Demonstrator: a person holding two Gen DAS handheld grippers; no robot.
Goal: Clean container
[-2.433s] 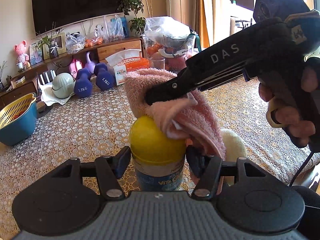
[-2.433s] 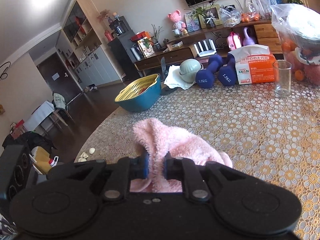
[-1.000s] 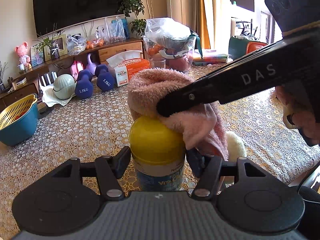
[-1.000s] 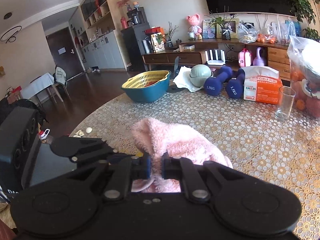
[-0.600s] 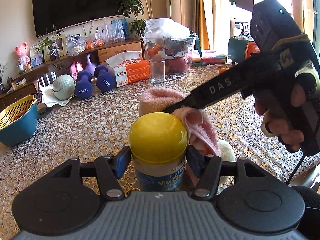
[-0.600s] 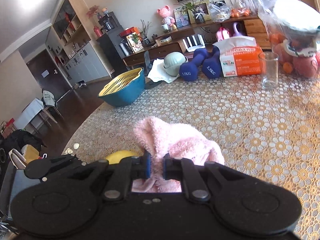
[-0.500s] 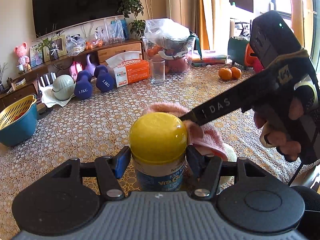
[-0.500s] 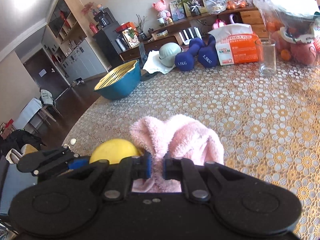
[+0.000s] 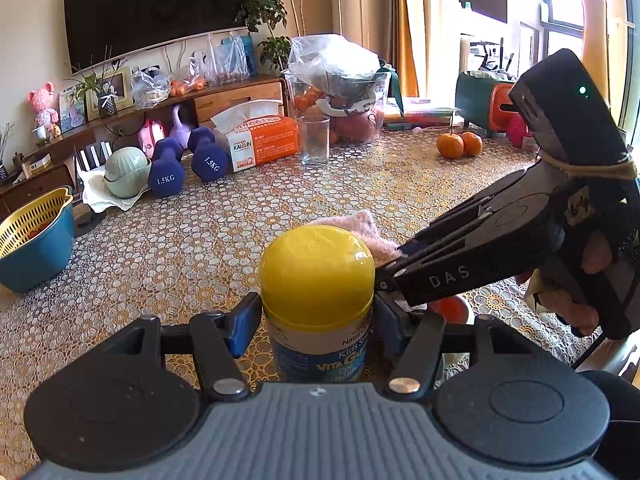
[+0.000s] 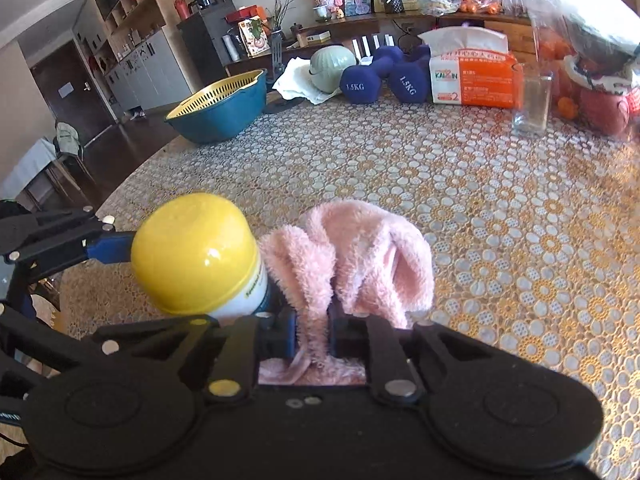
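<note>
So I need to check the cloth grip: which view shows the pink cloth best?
The right wrist view: the cloth fills the centre, pinched in the right gripper beside the bottle. The left wrist view shows only a tuft behind the yellow cap.

A sunlit living room: a dark television (image 9: 156, 8) on a cream wall above a long wooden sideboard (image 9: 224, 98), curtained windows (image 9: 576, 4) far right.

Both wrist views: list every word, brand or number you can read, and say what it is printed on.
"1.5KG": on each dumbbell.
"KAISIN" (middle letter unclear) and "2": tissue box; its other print is too small.
"DAS": right gripper, on its side in the left view.
"Kids", "VITA G...": bottle held in the left gripper, partly hidden; the lines below are blurred.
</note>
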